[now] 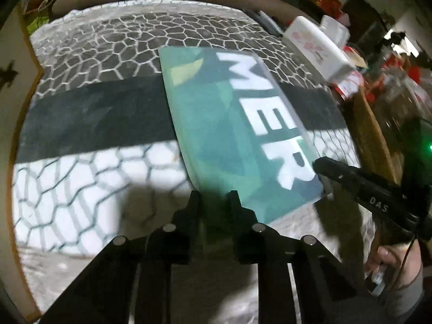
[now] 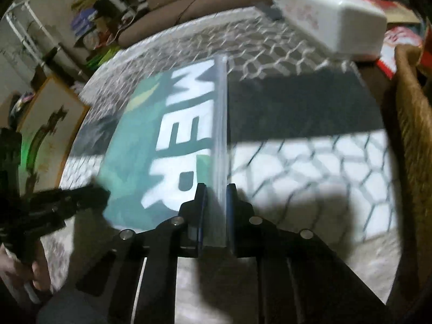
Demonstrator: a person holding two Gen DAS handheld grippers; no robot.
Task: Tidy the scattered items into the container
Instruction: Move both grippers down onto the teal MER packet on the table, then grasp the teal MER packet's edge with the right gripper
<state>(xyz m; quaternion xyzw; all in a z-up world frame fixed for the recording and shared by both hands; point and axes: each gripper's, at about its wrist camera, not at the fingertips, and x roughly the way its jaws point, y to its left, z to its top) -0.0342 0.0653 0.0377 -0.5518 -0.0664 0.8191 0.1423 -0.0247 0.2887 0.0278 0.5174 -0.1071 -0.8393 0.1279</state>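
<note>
The right gripper [image 2: 216, 189] is clamped on the near end of the clear zip strip along the right edge of a green bag [image 2: 151, 140] printed with large white letters "MER". In the left wrist view that gripper [image 1: 320, 163] comes in from the right and meets the bag [image 1: 229, 135] at its near right corner. The left gripper [image 1: 213, 198] has its fingers a little apart with nothing between them; its tips sit at the bag's near left edge, and whether they touch it cannot be told. Seen from the right wrist, the left gripper [image 2: 100, 194] reaches the bag's near left corner.

The bag lies flat, slanting across a table covering [image 1: 89, 145] with a honeycomb pattern, dark at the far end, pale at the near end, with a plain dark band between. To the bag's left the covering is open right out to the table's wooden rim [image 1: 29, 62]; to the right only a narrow strip remains before the edge.

A white box [image 2: 332, 19] sits at the far right corner, well apart from the bag. Beyond the table the room is cluttered with shelves [image 2: 19, 27] and red packages [image 1: 348, 81].
</note>
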